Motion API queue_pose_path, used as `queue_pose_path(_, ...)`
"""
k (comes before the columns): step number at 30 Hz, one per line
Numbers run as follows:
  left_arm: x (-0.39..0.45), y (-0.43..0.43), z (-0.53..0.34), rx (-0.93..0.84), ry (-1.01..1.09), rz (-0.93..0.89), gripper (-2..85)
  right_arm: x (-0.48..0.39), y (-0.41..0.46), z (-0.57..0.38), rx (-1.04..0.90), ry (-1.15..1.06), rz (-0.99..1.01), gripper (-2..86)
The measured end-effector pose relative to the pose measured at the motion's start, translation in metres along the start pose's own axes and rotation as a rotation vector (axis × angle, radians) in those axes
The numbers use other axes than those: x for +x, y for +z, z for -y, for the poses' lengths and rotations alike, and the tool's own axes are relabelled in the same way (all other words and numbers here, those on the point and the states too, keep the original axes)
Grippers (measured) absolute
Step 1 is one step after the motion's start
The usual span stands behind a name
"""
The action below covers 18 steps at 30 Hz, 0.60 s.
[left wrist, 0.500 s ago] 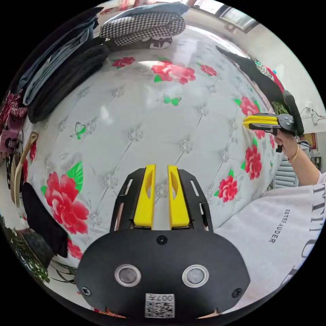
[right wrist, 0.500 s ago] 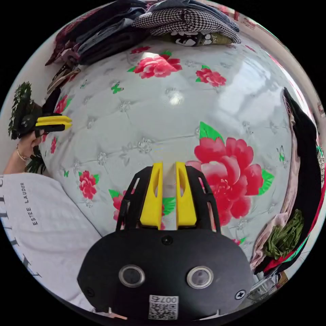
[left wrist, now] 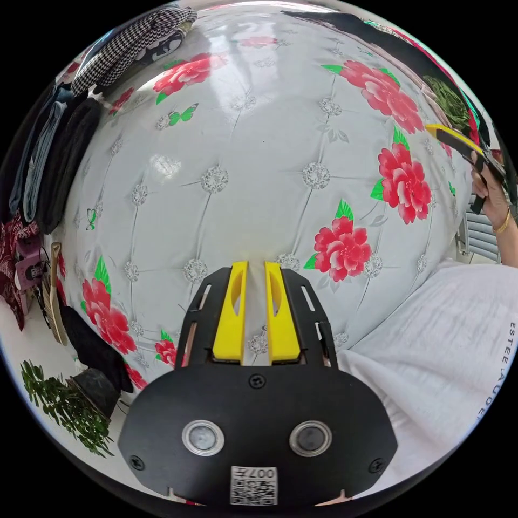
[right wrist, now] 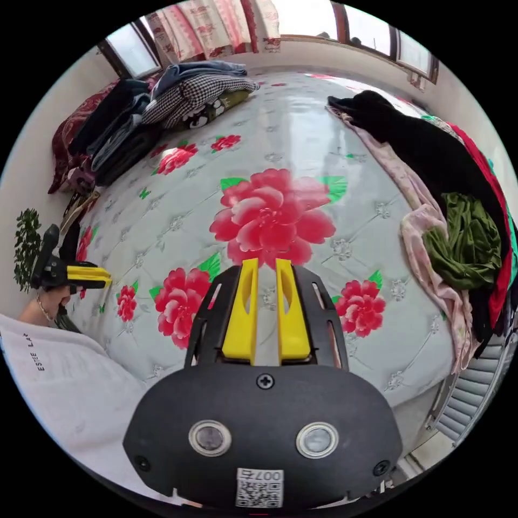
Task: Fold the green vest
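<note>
Green vest [right wrist: 463, 243] lying crumpled in the clothes pile [right wrist: 431, 162] at the bed's [right wrist: 302, 140] edge, untouched. Left gripper [left wrist: 251, 270] and right gripper [right wrist: 266, 267] hovering over the floral cover, fingers [right wrist: 242, 313] slightly parted, grasping nothing.

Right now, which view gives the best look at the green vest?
The right gripper view: the green vest lies crumpled in the clothes pile at the bed's edge, large and unobstructed. The left gripper view catches it small and distorted near the picture's rim.
</note>
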State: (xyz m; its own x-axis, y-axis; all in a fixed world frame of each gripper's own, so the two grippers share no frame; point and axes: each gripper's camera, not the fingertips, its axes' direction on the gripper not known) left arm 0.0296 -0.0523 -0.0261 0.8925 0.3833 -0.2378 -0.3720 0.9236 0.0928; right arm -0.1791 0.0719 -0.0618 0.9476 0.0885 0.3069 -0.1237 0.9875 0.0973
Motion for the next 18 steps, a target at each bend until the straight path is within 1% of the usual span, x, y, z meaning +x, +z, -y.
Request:
queue_pose_path(1,-0.003,-0.003,-0.001,0.007,-0.007,-0.007,5.2,0.036,-0.012,0.007,0.035,0.067,-0.072,2.9)
queue_pose_path(4,-0.008,-0.008,-0.004,0.019,-0.035,-0.014,5.2,0.115,-0.034,0.025,0.079,0.152,-0.244,3.1)
queue_pose_path(6,-0.01,-0.01,-0.006,0.024,-0.06,-0.012,5.2,0.149,-0.032,0.036,0.055,0.162,-0.297,3.2)
queue_pose_path(7,-0.011,-0.01,-0.009,0.028,-0.075,-0.008,5.2,0.165,-0.022,0.043,0.012,0.15,-0.307,3.3)
queue_pose_path(9,-0.01,-0.01,-0.012,0.032,-0.091,0.007,5.3,0.184,0.0,0.048,-0.052,0.152,-0.286,3.2)
queue_pose_path(11,-0.011,-0.01,-0.016,0.036,-0.112,0.023,5.4,0.199,0.038,0.047,-0.169,0.175,-0.218,2.7)
queue_pose_path(12,-0.011,-0.008,-0.019,0.035,-0.12,0.032,5.4,0.203,0.052,0.039,-0.161,0.2,-0.196,2.3)
queue_pose_path(13,-0.012,-0.007,-0.021,0.032,-0.13,0.038,5.4,0.202,0.046,0.029,-0.032,0.219,-0.196,1.6)
queue_pose_path(14,-0.013,-0.006,-0.022,0.029,-0.139,0.039,5.3,0.205,0.055,0.025,-0.085,0.26,-0.185,1.3)
queue_pose_path(15,-0.015,-0.004,-0.025,0.024,-0.157,0.04,5.2,0.206,0.051,0.021,-0.024,0.301,-0.184,0.9)
queue_pose_path(16,-0.018,-0.001,-0.028,0.019,-0.179,0.039,5.1,0.209,0.049,0.02,-0.009,0.342,-0.164,0.5)
queue_pose_path(17,-0.02,0.001,-0.03,0.018,-0.194,0.037,5.0,0.21,0.048,0.022,-0.028,0.359,-0.137,0.4)
queue_pose_path(18,-0.024,0.004,-0.035,0.019,-0.225,0.034,4.8,0.209,0.042,0.025,-0.041,0.357,-0.064,0.3)
